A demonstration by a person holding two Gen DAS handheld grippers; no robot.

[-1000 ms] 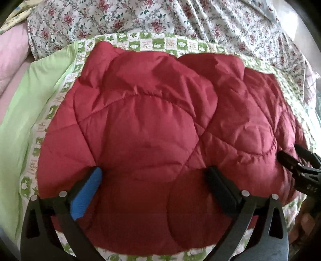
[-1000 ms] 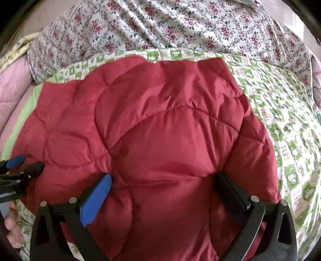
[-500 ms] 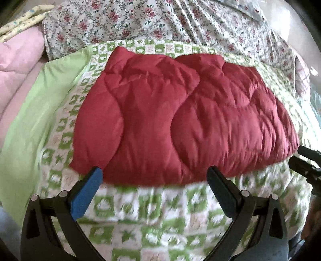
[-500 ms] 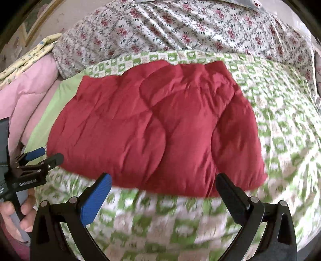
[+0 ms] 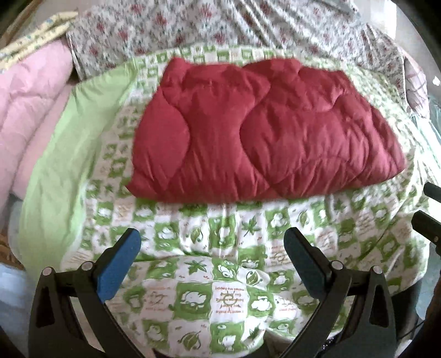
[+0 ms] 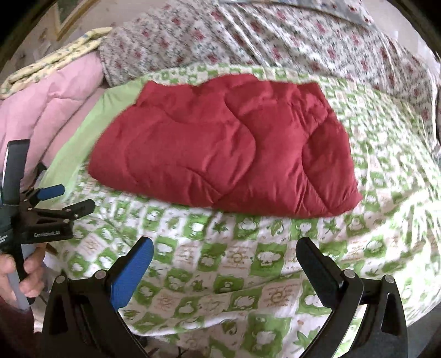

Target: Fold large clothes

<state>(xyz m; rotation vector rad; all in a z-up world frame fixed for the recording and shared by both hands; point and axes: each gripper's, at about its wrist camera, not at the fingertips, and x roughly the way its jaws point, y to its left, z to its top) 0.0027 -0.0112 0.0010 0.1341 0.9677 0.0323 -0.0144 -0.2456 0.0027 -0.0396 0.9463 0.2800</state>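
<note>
The red quilted jacket [image 5: 264,132] lies folded into a thick, roughly rectangular bundle on the green-and-white patterned quilt [image 5: 226,297], with a plain light green border [image 5: 63,170] showing at its left side. Beyond it we see a floral sheet [image 5: 248,24], and a pink comforter [image 5: 24,110] is piled off to the left.

Our left gripper [image 5: 212,261] hangs over the patterned quilt short of the jacket, jaws spread wide and empty, touching nothing. Our right gripper [image 6: 224,264] is the same: fingers far apart, nothing between them, hovering above the quilt near the jacket's front edge. From the right wrist view we also see the left gripper [image 6: 63,201] side-on, parted, with a hand [image 6: 19,278] wrapped round its handle.

A second ago both grippers were right on the jacket, fingers pressed into the red fabric, which filled the view. They have since pulled back, so the whole bundle and a broad strip of quilt now lie in front of them.
</note>
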